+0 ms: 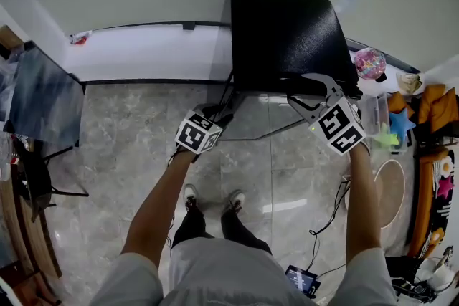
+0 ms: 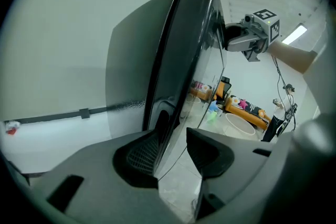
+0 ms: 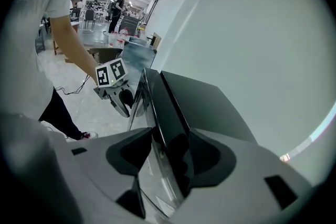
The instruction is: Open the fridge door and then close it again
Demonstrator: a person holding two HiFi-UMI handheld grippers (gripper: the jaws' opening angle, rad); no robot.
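I am viewing one boxy black fridge [image 1: 287, 32] with glossy flat door [image 2: 194, 50]; two tools, left gripper [image 2: 172, 153] and right gripper [image 3: 170, 152], both straddling door edge, jaws spread, not pinching.

The person is wearing a light grey T-shirt [image 1: 215, 276] with short sleeves [image 1: 133, 279]. Below the T-shirt's hem, dark trousers [image 1: 215, 226] are running down to white sneakers [image 1: 190, 195] with red trim. Out past the T-shirt's sleeves, the left gripper [image 2: 172, 152] and right gripper [image 3: 170, 152] are showing matt grey moulded bodies with dark recessed pads [image 2: 144, 157], one of the left's carrying a fine mesh pattern. Each is bearing a white cube [image 1: 199, 132] printed with black square markers.
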